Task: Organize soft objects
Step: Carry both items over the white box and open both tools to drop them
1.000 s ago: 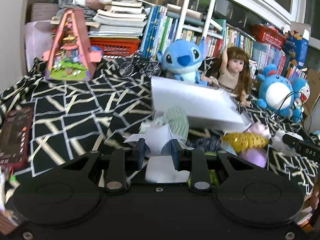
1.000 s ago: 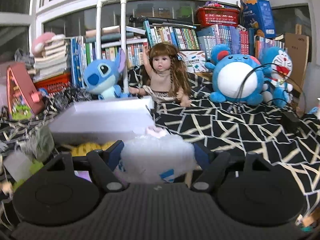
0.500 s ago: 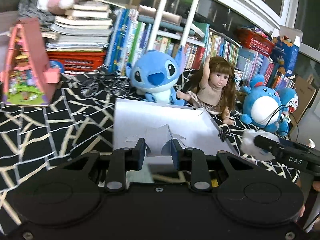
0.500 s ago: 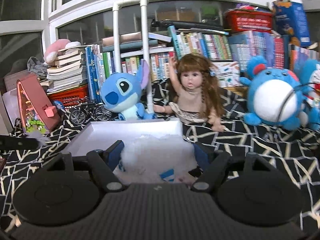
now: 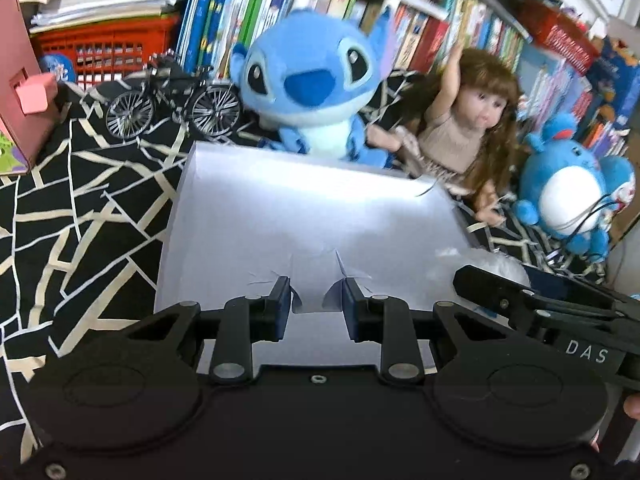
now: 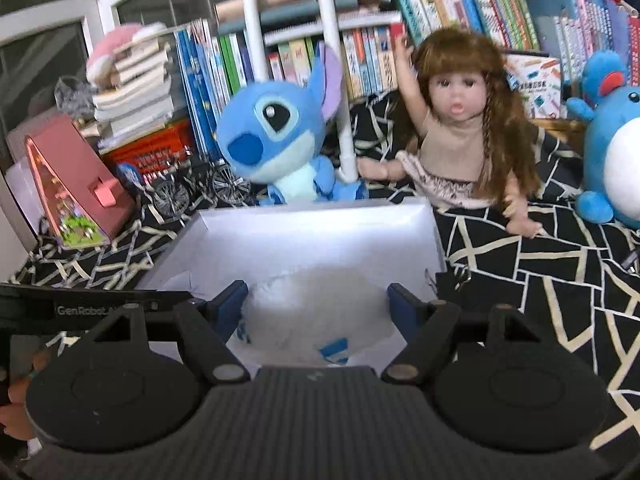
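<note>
Mostly black patterned cloth (image 6: 560, 280) (bookshelves (image 6: 440, 60) behind)

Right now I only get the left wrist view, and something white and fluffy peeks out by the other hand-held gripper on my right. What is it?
Observer: The right hand-held gripper holds a white fluffy bundle with small blue patches between its fingers, over the white box.
Operator: My left hand-held gripper pinches white paper. Anything soft on the book stack?
Observer: Yes, a pink plush lies on top of the stacked books.
Operator: And the pink thing at my left edge?
Observer: A triangular pink toy house, standing beside the model bicycle.
</note>
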Demonstrator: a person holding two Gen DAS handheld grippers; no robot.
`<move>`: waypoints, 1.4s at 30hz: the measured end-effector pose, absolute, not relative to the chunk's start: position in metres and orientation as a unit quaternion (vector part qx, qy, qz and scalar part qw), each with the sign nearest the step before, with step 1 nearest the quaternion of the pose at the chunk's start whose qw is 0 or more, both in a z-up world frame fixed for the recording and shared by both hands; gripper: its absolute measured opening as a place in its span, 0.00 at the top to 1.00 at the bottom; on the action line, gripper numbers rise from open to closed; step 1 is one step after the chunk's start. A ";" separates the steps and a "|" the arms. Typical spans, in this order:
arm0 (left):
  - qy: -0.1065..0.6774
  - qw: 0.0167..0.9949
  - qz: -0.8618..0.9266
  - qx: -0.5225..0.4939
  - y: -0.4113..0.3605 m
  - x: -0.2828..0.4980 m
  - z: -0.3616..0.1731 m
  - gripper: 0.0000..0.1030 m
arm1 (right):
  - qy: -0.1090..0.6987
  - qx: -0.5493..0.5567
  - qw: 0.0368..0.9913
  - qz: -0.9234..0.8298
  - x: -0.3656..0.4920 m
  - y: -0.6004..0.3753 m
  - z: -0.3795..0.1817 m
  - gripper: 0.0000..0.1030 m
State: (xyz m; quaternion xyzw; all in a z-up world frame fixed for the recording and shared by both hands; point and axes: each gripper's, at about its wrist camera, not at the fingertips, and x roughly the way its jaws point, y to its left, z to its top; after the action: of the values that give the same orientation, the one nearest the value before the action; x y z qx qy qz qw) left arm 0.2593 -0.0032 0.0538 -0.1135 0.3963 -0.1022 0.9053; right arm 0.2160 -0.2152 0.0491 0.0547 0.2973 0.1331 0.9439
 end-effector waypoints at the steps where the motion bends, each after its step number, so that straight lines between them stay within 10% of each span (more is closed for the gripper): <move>1: 0.401 0.904 -0.100 -0.113 -0.004 0.262 0.050 0.75 | 0.300 0.052 0.943 0.131 0.218 -0.214 0.046 0.25; 39: 0.429 0.892 -0.099 -0.105 -0.014 0.272 0.019 0.74 | 0.332 0.030 0.933 0.133 0.234 -0.207 0.012 0.16; 42: 0.419 0.897 -0.101 -0.104 -0.013 0.266 0.025 0.63 | 0.318 0.032 0.938 0.135 0.228 -0.210 0.018 0.14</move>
State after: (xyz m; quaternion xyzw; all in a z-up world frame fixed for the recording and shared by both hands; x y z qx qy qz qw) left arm 0.2655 -0.0133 0.0249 -0.1036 0.4186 -0.1013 0.8965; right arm 0.2281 -0.2104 0.0184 0.0322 0.3180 0.1353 0.9378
